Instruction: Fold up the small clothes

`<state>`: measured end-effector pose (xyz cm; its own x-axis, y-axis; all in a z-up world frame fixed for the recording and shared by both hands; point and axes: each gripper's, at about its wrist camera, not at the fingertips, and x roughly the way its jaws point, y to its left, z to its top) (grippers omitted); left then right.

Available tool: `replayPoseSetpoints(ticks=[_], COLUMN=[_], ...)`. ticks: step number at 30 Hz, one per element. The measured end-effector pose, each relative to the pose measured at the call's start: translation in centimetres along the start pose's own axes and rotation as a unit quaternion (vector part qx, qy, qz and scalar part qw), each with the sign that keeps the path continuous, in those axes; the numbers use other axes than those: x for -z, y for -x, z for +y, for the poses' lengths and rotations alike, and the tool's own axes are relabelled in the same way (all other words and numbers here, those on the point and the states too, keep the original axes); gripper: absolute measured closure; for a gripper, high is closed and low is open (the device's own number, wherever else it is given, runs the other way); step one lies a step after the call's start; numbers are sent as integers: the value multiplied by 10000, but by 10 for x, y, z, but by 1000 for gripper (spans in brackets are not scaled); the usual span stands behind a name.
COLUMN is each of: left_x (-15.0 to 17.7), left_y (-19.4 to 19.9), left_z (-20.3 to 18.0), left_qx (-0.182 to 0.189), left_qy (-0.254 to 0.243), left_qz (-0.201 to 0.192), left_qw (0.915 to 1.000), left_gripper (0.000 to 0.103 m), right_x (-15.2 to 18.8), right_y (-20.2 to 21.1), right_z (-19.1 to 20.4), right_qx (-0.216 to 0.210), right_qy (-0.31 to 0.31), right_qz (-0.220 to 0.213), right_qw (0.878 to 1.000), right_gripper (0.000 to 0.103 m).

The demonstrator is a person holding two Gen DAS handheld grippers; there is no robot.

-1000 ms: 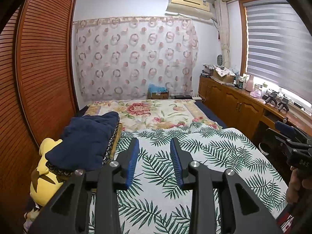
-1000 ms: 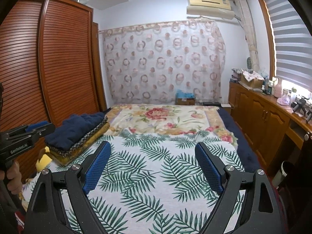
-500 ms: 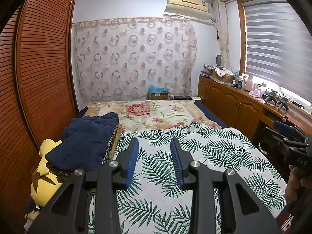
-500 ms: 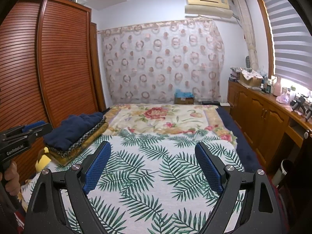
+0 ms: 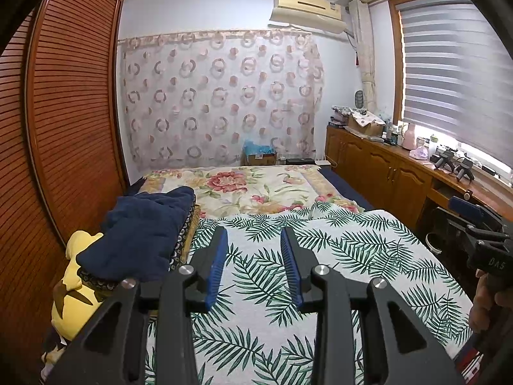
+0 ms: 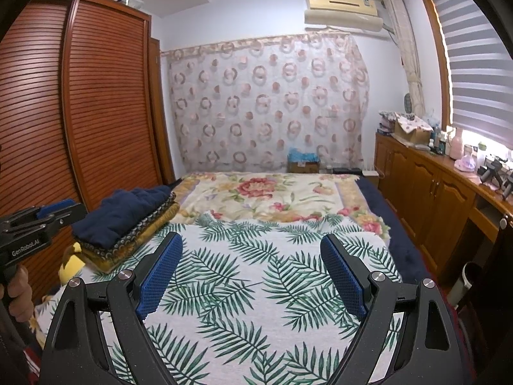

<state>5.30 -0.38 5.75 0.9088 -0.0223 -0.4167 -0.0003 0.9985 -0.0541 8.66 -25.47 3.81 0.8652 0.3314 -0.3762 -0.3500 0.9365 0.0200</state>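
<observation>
Over bed | left claw (image 5: 254, 235) partly spread, empty | right claw (image 6: 251, 242) wide, empty

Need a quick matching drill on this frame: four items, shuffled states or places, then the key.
Column 1
1. left claw
2. right claw
3. navy folded clothes
4. yellow plush toy

Column 2
A. jaws wide apart, nothing between them
B. top of the stack at the bed's left edge
C. jaws narrowly apart, nothing between them
D. tucked under the stack, by the wardrobe

Pairs: 1-C, 2-A, 3-B, 4-D
</observation>
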Motion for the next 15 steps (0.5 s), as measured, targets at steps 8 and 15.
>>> replayPoseSetpoints(ticks=[8, 15], left_x=[1, 2], left_y=[0, 1], left_z=[0, -2], left_qx=[-3, -1], left_qy=[-5, -8], left_qz=[-8, -9], left_qw=[10000, 10000], left_gripper=[69, 69], right_x=[0, 0], right_y=[0, 0], right_z=[1, 1], right_qx=[-6, -3], right_qy=[-8, -7], right_qz=[-23, -21], right_qw=[10000, 10000], right_gripper=[13, 13])
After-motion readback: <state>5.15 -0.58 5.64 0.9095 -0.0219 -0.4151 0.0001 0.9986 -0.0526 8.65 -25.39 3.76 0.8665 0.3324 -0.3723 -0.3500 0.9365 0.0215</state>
